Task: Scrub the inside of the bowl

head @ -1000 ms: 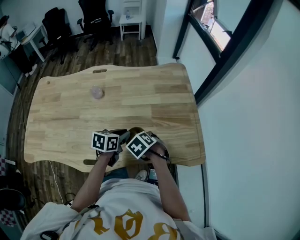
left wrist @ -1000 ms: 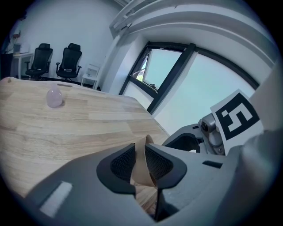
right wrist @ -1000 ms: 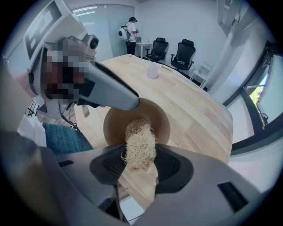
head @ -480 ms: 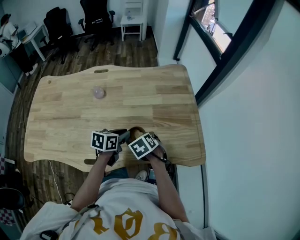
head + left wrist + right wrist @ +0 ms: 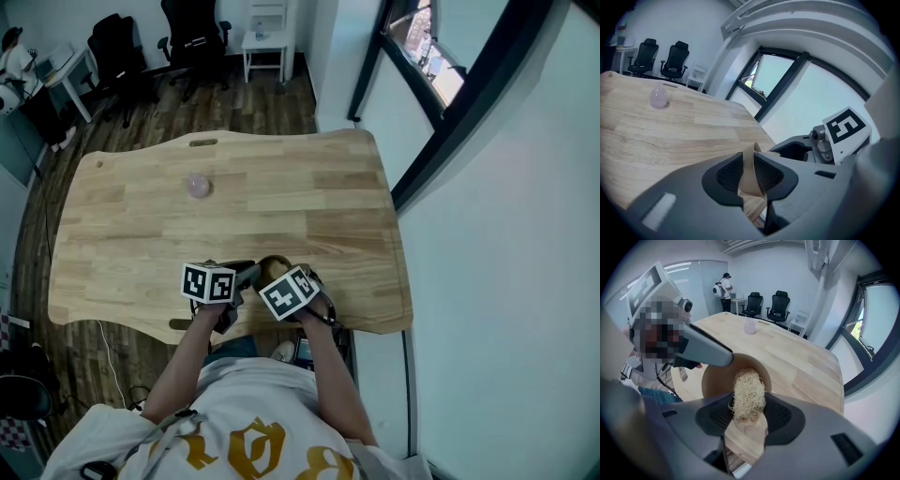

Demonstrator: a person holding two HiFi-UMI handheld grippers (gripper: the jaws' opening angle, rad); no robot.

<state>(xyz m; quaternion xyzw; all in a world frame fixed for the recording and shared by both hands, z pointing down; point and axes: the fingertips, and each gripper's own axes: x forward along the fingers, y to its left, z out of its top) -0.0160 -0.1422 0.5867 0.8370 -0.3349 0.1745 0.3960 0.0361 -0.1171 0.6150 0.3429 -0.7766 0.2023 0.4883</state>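
A brown wooden bowl [image 5: 717, 376] sits near the table's front edge, mostly hidden under the grippers in the head view [image 5: 272, 266]. My left gripper [image 5: 751, 172] is shut on the bowl's rim [image 5: 749, 176], which stands pinched between the jaws. My right gripper [image 5: 749, 408] is shut on a pale fibrous scrubber [image 5: 748, 392] with a wooden handle, whose bristles reach over and into the bowl. In the head view the left gripper [image 5: 225, 286] and the right gripper [image 5: 292, 292] sit side by side over the bowl.
A small pink translucent object [image 5: 198, 186] rests on the wooden table [image 5: 309, 197] at the far left. Office chairs [image 5: 187, 33] and a white stool [image 5: 265, 39] stand on the floor beyond the table. A window wall runs along the right.
The right gripper has shifted slightly toward the right and back over the bowl. The left gripper stays where it was.
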